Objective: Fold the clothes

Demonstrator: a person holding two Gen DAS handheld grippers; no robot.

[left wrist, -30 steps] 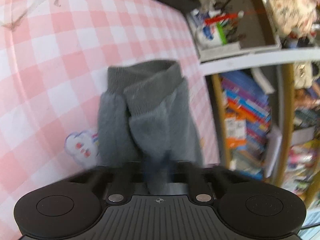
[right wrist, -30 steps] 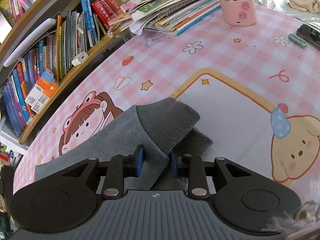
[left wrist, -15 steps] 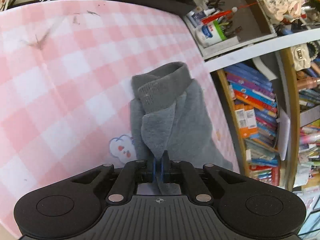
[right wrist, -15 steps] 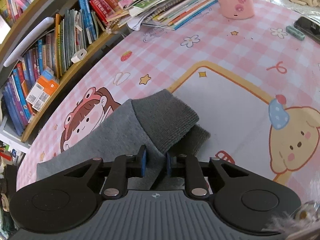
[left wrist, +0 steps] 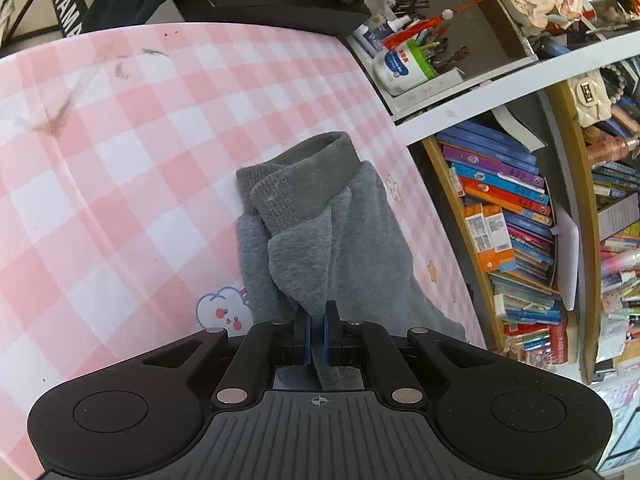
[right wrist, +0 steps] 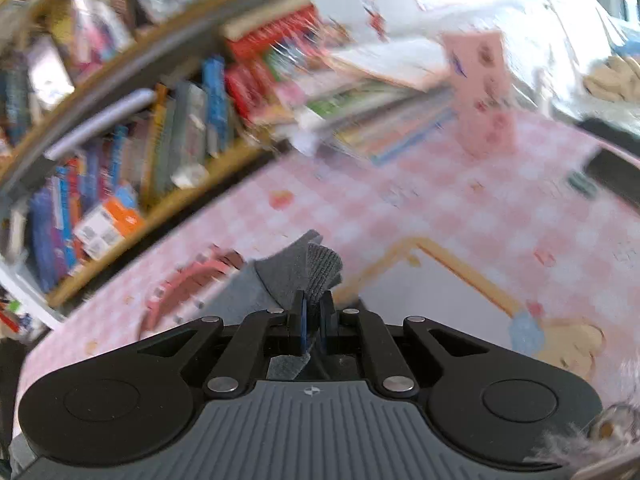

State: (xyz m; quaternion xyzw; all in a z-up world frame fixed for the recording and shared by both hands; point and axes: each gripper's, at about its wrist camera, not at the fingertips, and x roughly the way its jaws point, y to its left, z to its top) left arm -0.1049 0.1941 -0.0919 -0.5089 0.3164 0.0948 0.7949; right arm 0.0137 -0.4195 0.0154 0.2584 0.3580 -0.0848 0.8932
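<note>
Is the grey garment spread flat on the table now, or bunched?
Bunched. The grey garment lies in doubled layers, its ribbed cuff turned over, pinched by the left gripper and right gripper.

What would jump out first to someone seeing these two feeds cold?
The grey garment lying on the pink checked tablecloth, its ribbed cuff turned over at the far end, with the left tongs shut on its near fabric. In the right view, heavily blurred, the right tongs pinch another ribbed edge. Crowded bookshelves flank the table.
</note>
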